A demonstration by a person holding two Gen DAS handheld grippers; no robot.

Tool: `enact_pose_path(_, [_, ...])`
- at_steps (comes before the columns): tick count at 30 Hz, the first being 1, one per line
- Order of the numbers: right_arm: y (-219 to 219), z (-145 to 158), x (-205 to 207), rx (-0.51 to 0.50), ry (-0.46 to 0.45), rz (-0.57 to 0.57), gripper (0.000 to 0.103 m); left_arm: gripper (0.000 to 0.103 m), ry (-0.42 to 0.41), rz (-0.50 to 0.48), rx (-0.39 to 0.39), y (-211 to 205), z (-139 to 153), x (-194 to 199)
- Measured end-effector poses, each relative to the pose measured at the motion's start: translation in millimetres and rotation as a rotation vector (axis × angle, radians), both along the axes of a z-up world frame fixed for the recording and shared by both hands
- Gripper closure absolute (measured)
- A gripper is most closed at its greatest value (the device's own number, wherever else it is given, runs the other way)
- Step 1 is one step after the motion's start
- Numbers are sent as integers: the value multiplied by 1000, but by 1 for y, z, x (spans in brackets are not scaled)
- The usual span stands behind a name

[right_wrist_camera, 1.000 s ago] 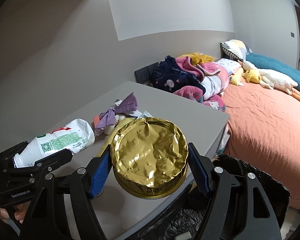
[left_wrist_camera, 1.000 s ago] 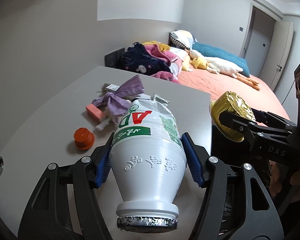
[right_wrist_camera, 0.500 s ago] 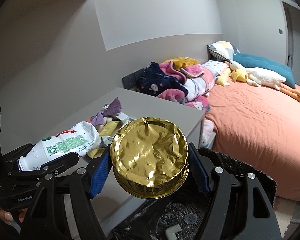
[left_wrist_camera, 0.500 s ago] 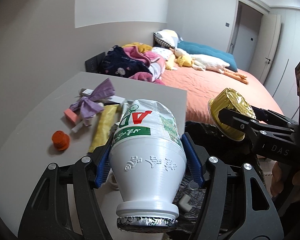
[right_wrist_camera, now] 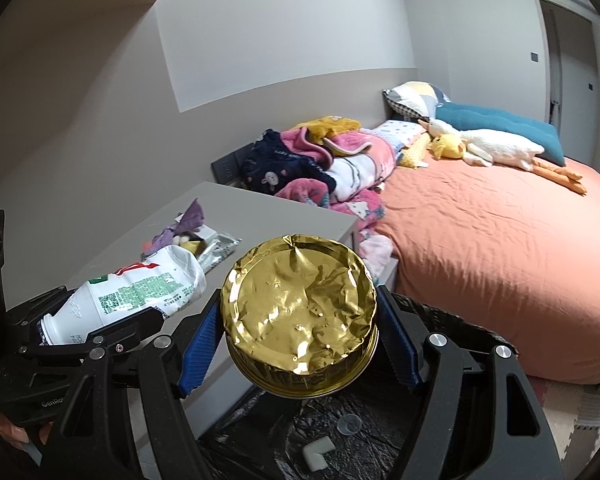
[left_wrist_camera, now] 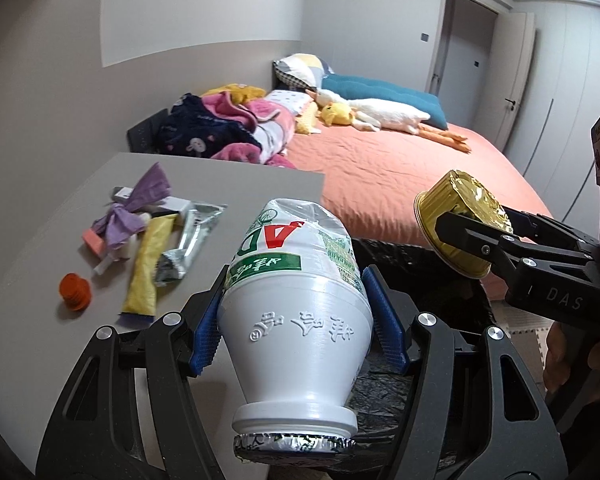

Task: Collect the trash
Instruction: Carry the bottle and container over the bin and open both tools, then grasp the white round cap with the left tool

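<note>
Evidently the bed (right_wrist_camera: 500,248) with its orange sheet took up most of the room, and the grey bench (left_wrist_camera: 228,184) stood hard against its side, so that litter swept off the bench edge had somewhere close to fall. Between the 2, low down, sat a bin lined with a black bag (right_wrist_camera: 380,432), already holding a few small scraps; it was placed where both hands could reach it without stepping away.

The left gripper (left_wrist_camera: 296,316) had its blue fingers (left_wrist_camera: 206,332) pressed on the shoulders of a white drink bottle (left_wrist_camera: 296,320), foil mouth toward the camera, gripped at the widest part, probably so it would not slip. It hung at the bench edge, partly over the bag.

The right gripper (right_wrist_camera: 300,324) clamped a gold foil cup (right_wrist_camera: 300,312) by its sides, held directly above the open bag, which read as ready for dropping.

Left on the bench were smaller pieces: a yellow sachet (left_wrist_camera: 148,264), a silver wrapper (left_wrist_camera: 192,236), a purple bow (left_wrist_camera: 134,216) and an orange cap (left_wrist_camera: 75,287), lying loose and apart from either hand.
</note>
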State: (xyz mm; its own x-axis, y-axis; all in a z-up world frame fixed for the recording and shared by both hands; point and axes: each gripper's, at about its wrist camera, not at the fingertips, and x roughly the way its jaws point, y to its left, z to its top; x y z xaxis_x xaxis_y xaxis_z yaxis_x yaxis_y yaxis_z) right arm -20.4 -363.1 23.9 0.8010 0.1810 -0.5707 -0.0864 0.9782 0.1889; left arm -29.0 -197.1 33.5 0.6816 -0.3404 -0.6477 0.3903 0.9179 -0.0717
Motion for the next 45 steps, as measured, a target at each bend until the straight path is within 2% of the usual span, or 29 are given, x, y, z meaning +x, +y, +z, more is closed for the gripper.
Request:
enact_pose_path(9, [-31, -1, -14, 16, 2, -66, 29, 40, 32, -80, -2, -32, -7, -2])
enact_pose_path(13, [-47, -2, -18, 36, 9, -103, 29, 38, 73, -129, -7, -48, -15, -2])
enact_pose_path(14, [-49, -2, -18, 37, 8, -111, 28, 21, 87, -148, -3, -52, -17, -2])
enact_pose_path(15, [-52, -2, -20, 37, 4, -121, 21, 8, 87, -150, 0, -55, -18, -3])
enact_pose_path(16, [-54, -2, -21, 29, 4, -135, 16, 6, 68, -143, 0, -57, -18, -5])
enact_pose_path(18, [-59, -1, -23, -10, -10, -182, 11, 6, 67, -151, -3, -59, -18, -5])
enact_pose_path(26, [-66, -8, -23, -2, 5, -197, 11, 6, 64, -125, -1, -53, -17, -2])
enact_pose_path(36, [-49, -11, -16, 6, 9, -154, 11, 6, 42, -74, 35, -35, -21, -4])
enact_pose_path(45, [-14, -16, -1, 13, 20, -88, 11, 6, 39, -2, 56, -1, -28, 0])
